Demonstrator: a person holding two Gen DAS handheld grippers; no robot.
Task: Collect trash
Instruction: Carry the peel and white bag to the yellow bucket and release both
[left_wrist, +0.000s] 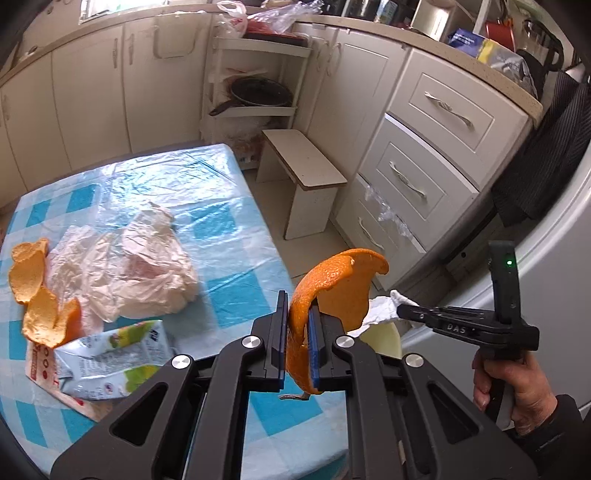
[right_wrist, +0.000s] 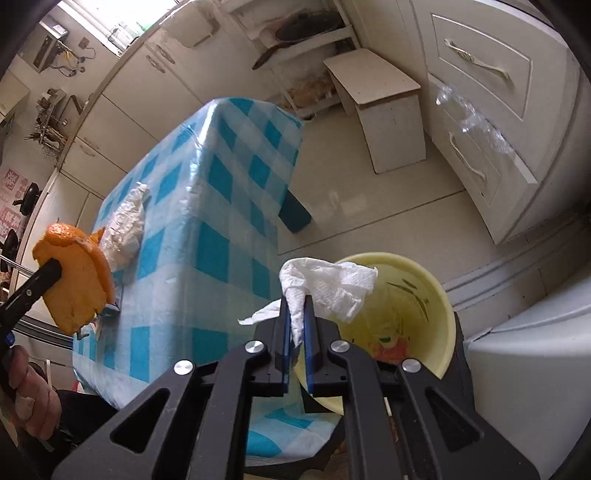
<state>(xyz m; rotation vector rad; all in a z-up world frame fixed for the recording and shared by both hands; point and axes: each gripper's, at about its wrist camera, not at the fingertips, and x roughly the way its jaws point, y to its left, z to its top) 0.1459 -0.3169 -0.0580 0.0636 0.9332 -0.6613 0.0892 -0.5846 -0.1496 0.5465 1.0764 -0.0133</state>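
Observation:
My left gripper (left_wrist: 298, 306) is shut on a large curved piece of orange peel (left_wrist: 332, 288), held past the table's right edge. My right gripper (right_wrist: 297, 306) is shut on a crumpled white tissue (right_wrist: 325, 284), which hangs over the rim of a yellow bucket (right_wrist: 417, 295) on the floor. The bucket holds some orange and green scraps. Left on the blue-checked table (left_wrist: 229, 229) lie more orange peel (left_wrist: 33, 280), a crumpled plastic bag (left_wrist: 147, 269) and a crushed drink carton (left_wrist: 114, 362) on a red-and-white wrapper (left_wrist: 40, 365).
A white stool (left_wrist: 306, 166) stands on the floor beyond the table, beside a bank of cream drawers (left_wrist: 424, 155). A grey-white appliance (right_wrist: 535, 362) is right of the bucket. A person's hand (left_wrist: 517, 387) grips the right tool.

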